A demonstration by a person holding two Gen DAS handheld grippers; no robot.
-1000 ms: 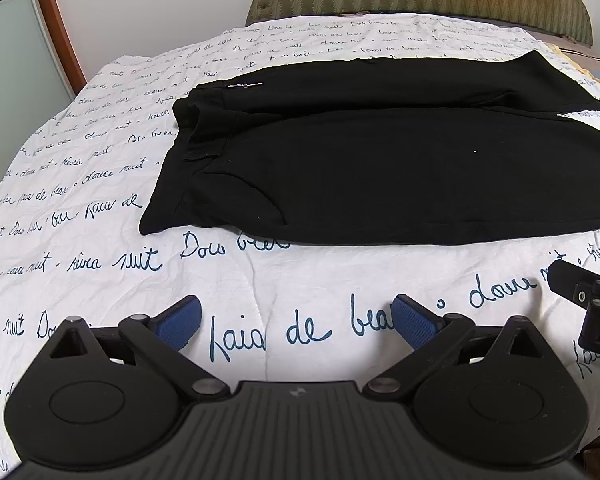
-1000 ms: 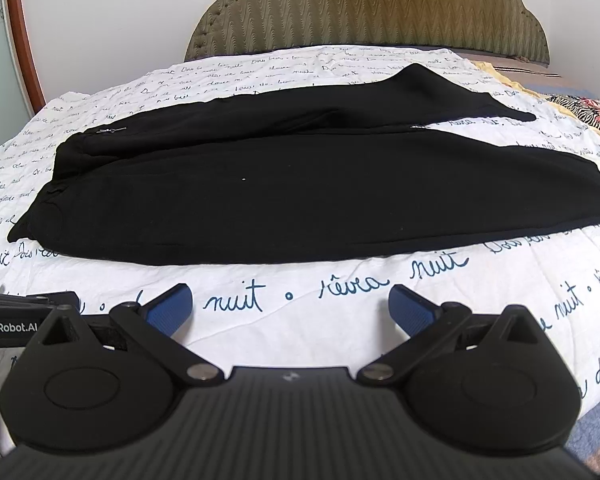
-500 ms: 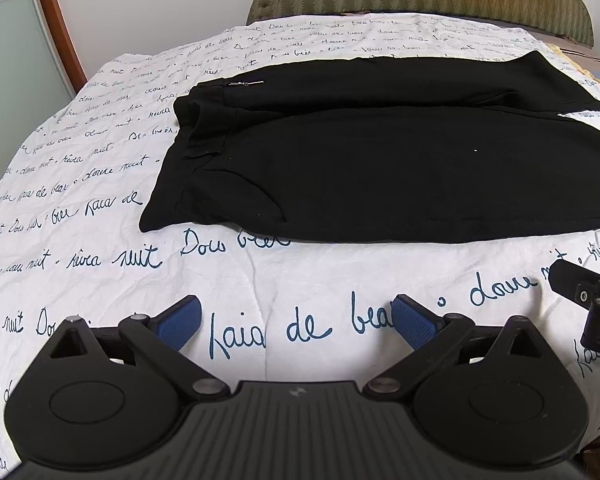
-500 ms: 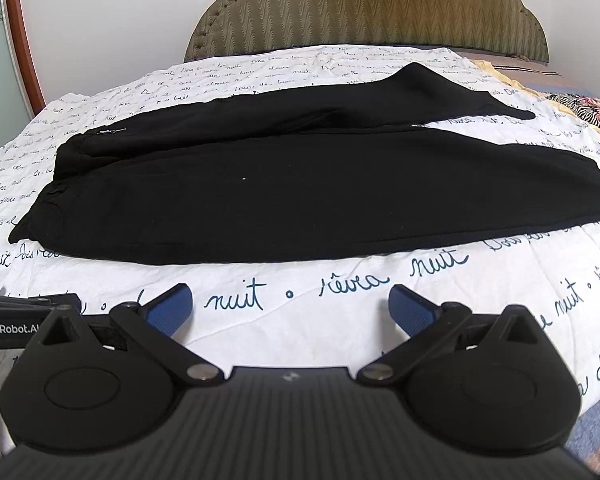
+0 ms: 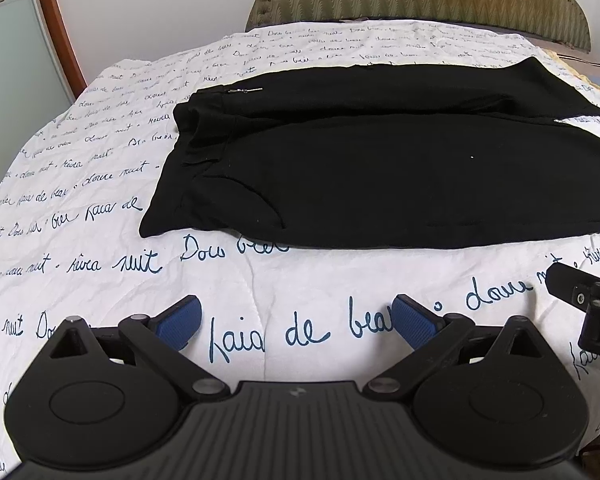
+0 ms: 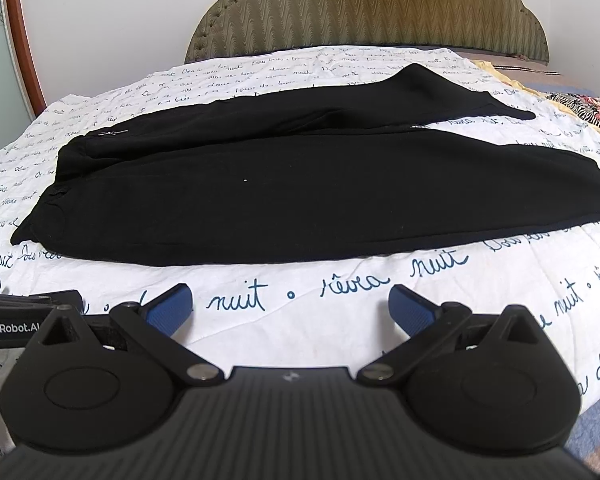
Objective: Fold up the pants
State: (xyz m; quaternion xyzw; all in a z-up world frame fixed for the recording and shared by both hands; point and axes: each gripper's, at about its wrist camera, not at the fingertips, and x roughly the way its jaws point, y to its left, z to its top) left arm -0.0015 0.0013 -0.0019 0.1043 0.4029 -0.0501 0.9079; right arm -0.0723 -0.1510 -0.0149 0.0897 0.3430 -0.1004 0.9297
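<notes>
Black pants (image 5: 372,172) lie flat across the bed (image 5: 260,280), waist leftward; left gripper (image 5: 296,320) and right gripper (image 6: 288,308), both wide and empty, should pinch matching near-edge corners together.

Almost nothing has changed over the last second. In the left wrist view, the black pants (image 5: 380,168) sit very slightly lower in the frame than before. The right wrist view shows no visible shift.
</notes>
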